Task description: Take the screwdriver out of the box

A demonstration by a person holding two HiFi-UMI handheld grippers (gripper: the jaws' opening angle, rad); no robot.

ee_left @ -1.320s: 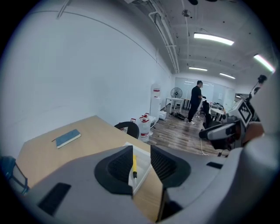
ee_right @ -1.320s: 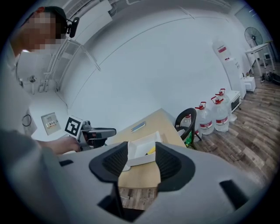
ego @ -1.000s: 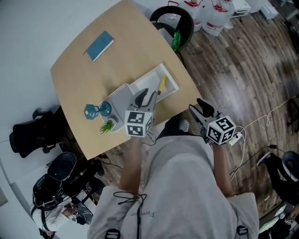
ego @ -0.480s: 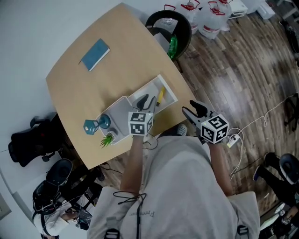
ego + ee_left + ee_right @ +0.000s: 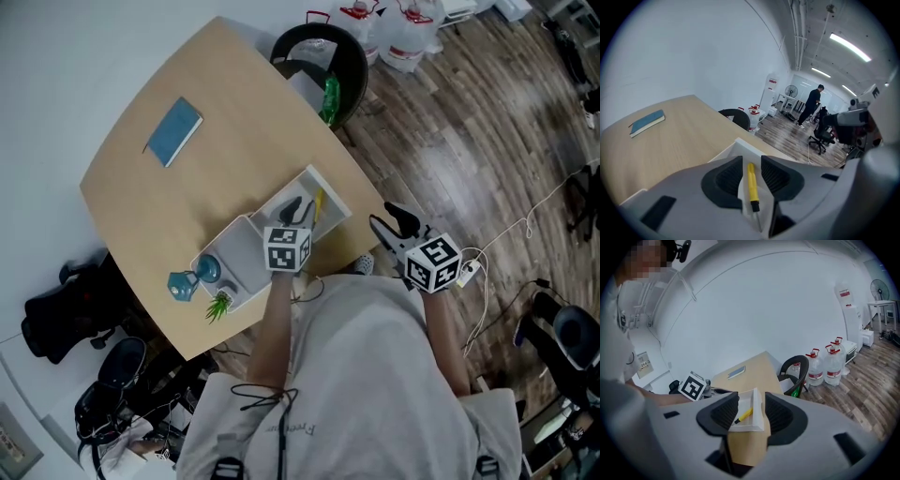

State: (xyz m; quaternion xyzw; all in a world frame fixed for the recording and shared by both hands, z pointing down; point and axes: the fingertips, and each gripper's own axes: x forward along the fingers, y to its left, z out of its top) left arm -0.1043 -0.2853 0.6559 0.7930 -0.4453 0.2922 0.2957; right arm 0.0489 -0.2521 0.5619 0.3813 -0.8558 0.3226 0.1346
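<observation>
A yellow screwdriver (image 5: 318, 202) lies in an open white box (image 5: 330, 190) at the near edge of the tan table (image 5: 234, 112). My left gripper (image 5: 296, 212) hangs over the box and points down into it. In the left gripper view its jaws stand open, and the screwdriver (image 5: 751, 180) shows in the gap between them without touching the pads (image 5: 726, 177). My right gripper (image 5: 397, 225) floats off the table's right edge over the floor; its jaws are wide and closing on nothing. From there the box (image 5: 752, 425) and screwdriver (image 5: 745, 415) show well ahead.
A blue notebook (image 5: 174, 130) lies at the table's far side. The box lid (image 5: 239, 258), a teal ornament (image 5: 183, 284) and a small plant (image 5: 218, 305) sit left of the box. A black bin (image 5: 319, 58) and water bottles (image 5: 375, 21) stand beyond the table.
My left gripper has come down closer to the box and the screwdriver. The right gripper has drifted a little toward the table's edge.
</observation>
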